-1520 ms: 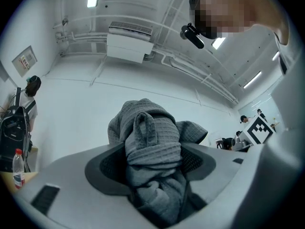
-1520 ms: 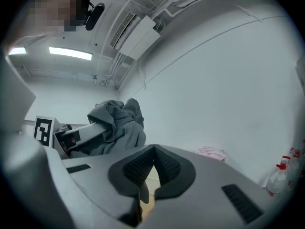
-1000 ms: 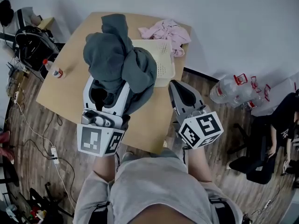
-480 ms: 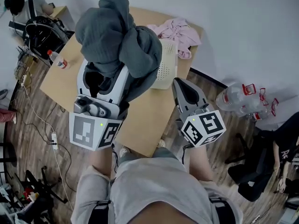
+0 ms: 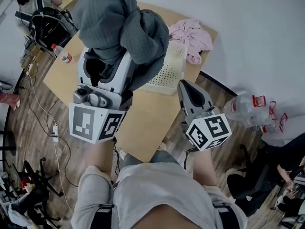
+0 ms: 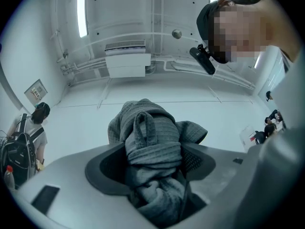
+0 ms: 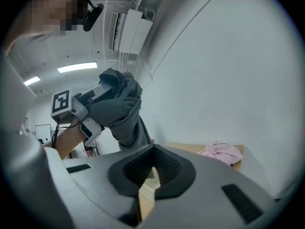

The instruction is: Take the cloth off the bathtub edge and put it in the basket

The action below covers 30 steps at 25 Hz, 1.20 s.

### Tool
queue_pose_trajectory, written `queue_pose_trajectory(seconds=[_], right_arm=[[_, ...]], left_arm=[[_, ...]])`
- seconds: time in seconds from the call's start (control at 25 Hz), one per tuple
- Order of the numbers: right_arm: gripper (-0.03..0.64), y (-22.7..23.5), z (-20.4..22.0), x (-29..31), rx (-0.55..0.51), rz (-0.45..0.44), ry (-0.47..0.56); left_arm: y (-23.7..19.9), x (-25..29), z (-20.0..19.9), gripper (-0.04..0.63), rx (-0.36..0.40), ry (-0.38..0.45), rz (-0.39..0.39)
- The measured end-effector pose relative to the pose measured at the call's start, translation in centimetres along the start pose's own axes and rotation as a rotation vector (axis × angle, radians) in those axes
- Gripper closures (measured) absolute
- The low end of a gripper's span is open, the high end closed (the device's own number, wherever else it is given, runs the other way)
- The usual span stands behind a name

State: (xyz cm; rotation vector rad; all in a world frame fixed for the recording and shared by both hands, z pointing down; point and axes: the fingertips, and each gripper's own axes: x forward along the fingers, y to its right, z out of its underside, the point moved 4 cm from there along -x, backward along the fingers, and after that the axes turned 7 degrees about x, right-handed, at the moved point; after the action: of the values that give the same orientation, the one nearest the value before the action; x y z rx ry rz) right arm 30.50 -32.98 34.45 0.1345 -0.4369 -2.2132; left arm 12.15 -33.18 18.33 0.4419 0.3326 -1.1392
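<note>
1. well up off the table [image 5: 147, 123], the left gripper [image 5: 106, 68] has its jaws clamped round a bunched grey cloth [image 5: 119, 27] – the wad fills the gap between the pads and spills out over the top and down the right side.
2. from the left gripper view the cloth [image 6: 152, 137] is knotted into thick folds that hide the fingertips; only ceiling and wall show behind it.
3. the right gripper [image 5: 189, 92] hangs low over the table's near right corner, jaws closed tip to tip and holding nothing; its own view shows only a thin slit behind the tips, with the table edge showing through.
4. a cream perforated basket [image 5: 169, 70] sits on the table – in the head view the hanging cloth covers its left part, so how much of it lies under the cloth cannot be told.
5. a pink garment [image 5: 193, 35] lies crumpled at the far right corner of the table, just beside the basket.
6. a small bottle [image 5: 62, 55] stands near the table's left edge, well apart from the basket.
7. on the wooden floor: clear plastic bottles [image 5: 243, 106] to the right, a dark backpack [image 5: 47, 27] at the upper left, and a cable [image 5: 52, 142] trailing along the left.
</note>
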Motion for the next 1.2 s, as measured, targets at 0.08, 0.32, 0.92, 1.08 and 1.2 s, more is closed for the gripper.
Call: queue_pose_trajectory(seconds=[0.08,0.32,0.92,1.08,1.2], right_arm=[[0.607,0.6,0.1,0.2,0.005,-0.002,-0.009],[0.607,2.4,0.6,1.1,0.017,-0.001,-0.035],[0.607,6.1,2.6,2.5,0.061,0.037,-0.108],[0.606,6.6,2.9,2.4,0.064,0.045,-0.115],[0.607,6.9,3.0,2.2,0.067,0.052,-0.119]], left_arm=[[0.0,0.3,1.8,0.275,-0.01,-0.032,-0.012],[-0.1,0.8,8.2,0.275,-0.025,-0.155,-0.036],[1.7,2.8,21.3,0.275,0.089,-0.426,0.112],[2.3,3.1,23.3,0.275,0.102,-0.482,0.163],[2.5,3.3,24.7,0.275,0.13,-0.527,0.205]])
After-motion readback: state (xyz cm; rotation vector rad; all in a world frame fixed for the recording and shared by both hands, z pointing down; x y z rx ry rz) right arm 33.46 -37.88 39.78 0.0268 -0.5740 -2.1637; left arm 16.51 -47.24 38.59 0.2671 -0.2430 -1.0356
